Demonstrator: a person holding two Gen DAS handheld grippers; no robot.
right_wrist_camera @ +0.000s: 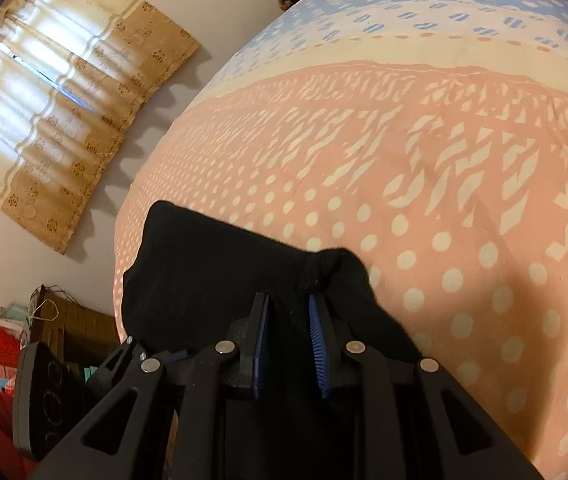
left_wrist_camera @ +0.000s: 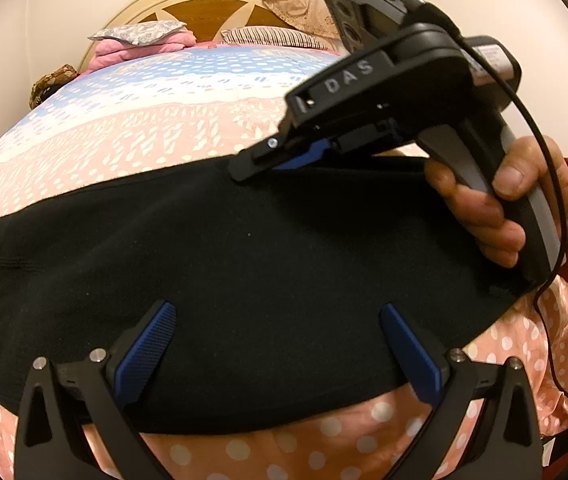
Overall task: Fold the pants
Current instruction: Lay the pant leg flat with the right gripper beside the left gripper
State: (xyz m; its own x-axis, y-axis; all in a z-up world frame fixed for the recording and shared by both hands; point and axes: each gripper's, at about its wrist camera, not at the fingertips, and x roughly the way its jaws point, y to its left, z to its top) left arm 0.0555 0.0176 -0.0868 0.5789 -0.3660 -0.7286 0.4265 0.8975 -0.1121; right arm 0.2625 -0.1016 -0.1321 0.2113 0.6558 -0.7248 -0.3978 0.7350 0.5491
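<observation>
The pants [left_wrist_camera: 220, 264] lie spread across the bed [left_wrist_camera: 132, 128], a broad black slab with its long edges running side to side and the near edge just ahead of the left gripper [left_wrist_camera: 278, 344]. At the far left the cloth ends in a squared, stitched end, likely the waistband, though black on black hides the detail. That flat, wide lie suits a fold: both long edges are within reach and nothing is bunched in the middle.

The left gripper hangs over the near half of the pants with its jaws spread wide and nothing between its blue pads [left_wrist_camera: 146, 354]. It seems placed to come down on the near edge or to pin the cloth while the other side works; it grips nothing.

Further right, the right gripper [left_wrist_camera: 260, 162] meets the far edge of the pants, tilted down so its tips reach the cloth from above. Its own camera shows why: the jaws stand nearly together and pinch a ridge of black cloth, which humps up just past the fingertips [right_wrist_camera: 261, 312]. Whether they hold one layer or two cannot be told from here. Holding the far edge this way fits drawing it over toward the near edge to halve the pants.

The person's hand [left_wrist_camera: 496, 208] wraps the right gripper's handle at the right, its cable [left_wrist_camera: 540, 140] looping down clear of the cloth.
</observation>
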